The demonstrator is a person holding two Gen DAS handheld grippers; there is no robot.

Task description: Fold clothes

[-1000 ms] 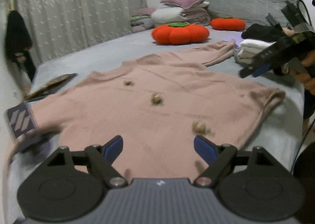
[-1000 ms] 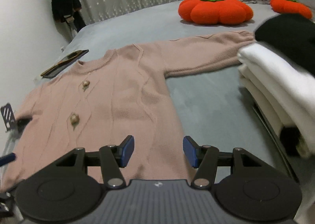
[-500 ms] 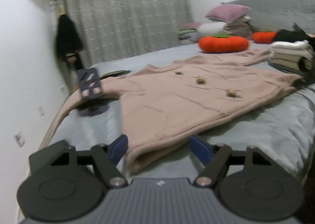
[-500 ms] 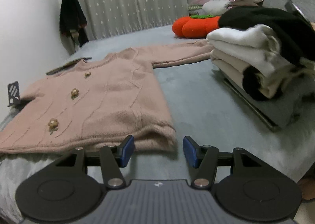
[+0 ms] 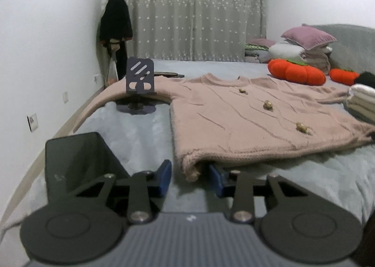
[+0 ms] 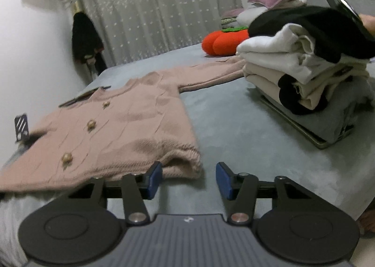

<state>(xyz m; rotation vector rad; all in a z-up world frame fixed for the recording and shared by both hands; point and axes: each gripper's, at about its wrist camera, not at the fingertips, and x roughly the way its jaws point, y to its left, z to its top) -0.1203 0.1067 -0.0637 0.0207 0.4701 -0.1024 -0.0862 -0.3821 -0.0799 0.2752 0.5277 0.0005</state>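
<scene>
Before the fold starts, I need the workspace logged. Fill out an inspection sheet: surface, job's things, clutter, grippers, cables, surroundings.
Surface: grey bed cover, smooth.
Job's things: pink cardigan lies flat, buttons up, sleeves spread; one sleeve drapes over the phone stand. Folded pile of white, beige and black clothes sits on a grey board at the bed edge.
Clutter: phone stand; dark flat object near the collar; orange pumpkin cushions; pillows at the head.
Grippers: left gripper open, straddling the near hem corner; right gripper open at the other hem corner.
Cables: nothing seen.
Surroundings: starred curtain, white walls, dark garment hanging in the corner.
</scene>
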